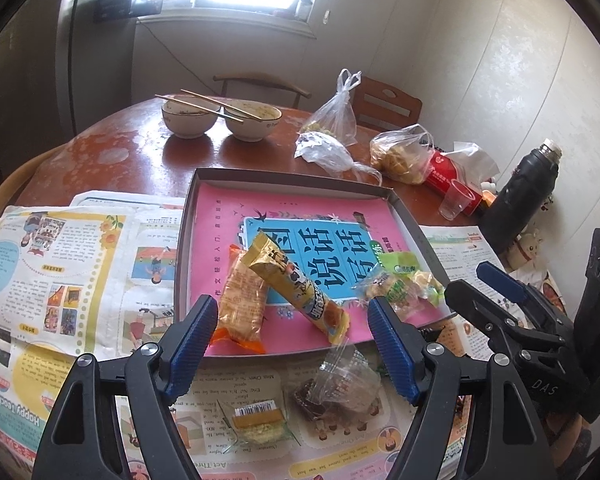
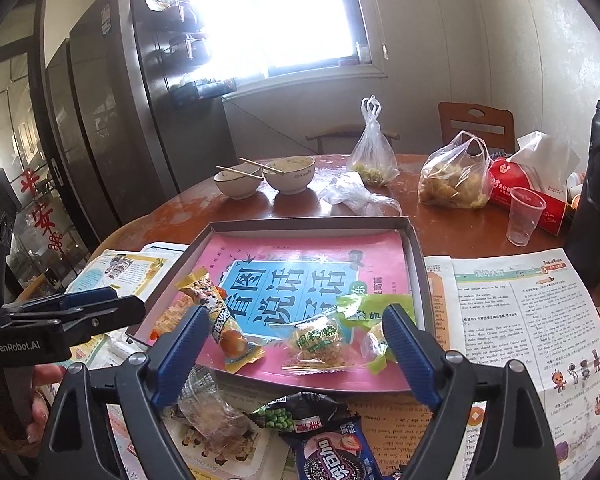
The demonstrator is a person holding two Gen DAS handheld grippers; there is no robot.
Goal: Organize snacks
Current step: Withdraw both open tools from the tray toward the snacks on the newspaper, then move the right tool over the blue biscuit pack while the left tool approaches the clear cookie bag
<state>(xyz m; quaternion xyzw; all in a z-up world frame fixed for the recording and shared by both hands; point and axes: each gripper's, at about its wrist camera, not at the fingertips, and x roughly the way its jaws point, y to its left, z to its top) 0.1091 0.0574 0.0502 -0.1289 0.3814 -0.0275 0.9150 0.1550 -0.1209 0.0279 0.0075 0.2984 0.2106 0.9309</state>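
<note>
A shallow grey tray lined with a pink book cover lies on the table. In it are an orange packet, a long gold packet and green packets. A clear-wrapped brown cake, a small yellow packet, a black pea packet and a blue biscuit packet lie on newspaper in front of the tray. My left gripper hangs open over the tray's near edge, holding nothing. My right gripper is open and empty over the near right corner.
Newspapers cover the near table. Behind the tray stand two bowls with chopsticks, plastic bags, a red tissue pack, a clear cup and a black flask. Chairs and a wall are behind; a fridge stands at the left.
</note>
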